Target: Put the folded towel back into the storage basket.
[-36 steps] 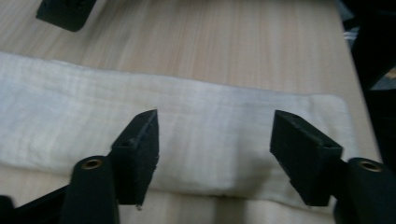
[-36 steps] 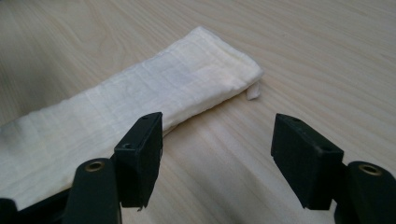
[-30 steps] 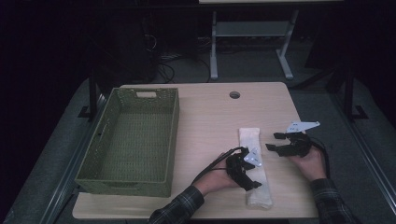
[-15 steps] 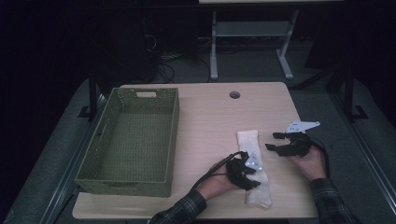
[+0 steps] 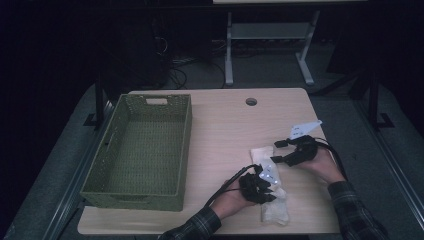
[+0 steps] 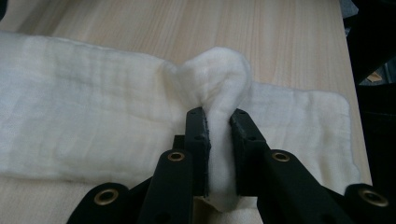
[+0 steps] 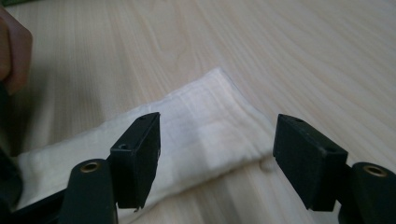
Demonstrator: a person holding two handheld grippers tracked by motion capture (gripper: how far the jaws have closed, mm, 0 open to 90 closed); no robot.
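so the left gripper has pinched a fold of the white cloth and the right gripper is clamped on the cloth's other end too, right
Not quite. The left gripper has indeed been closing and now pinches a raised fold of the white cloth, as the left gripper view shows. But the right gripper is not clamped: in the right gripper view its jaws stand wide apart above the cloth's end, touching nothing.

Left gripper [image 6: 218,135]: fingers [image 6: 196,140] have just been closing and now pinch a raised fold of the white cloth [image 5: 270,185]; no gap left between them. Bare desk [image 5: 225,135] beyond the fingertips, open to pass. Right gripper [image 7: 217,154]: fingers [image 7: 137,154] spread, jaws just opening further, cloth end lying below the gap, untouched. Green woven basket [image 5: 142,150] stands well off to the outer side of the left fingers, bare wood between.
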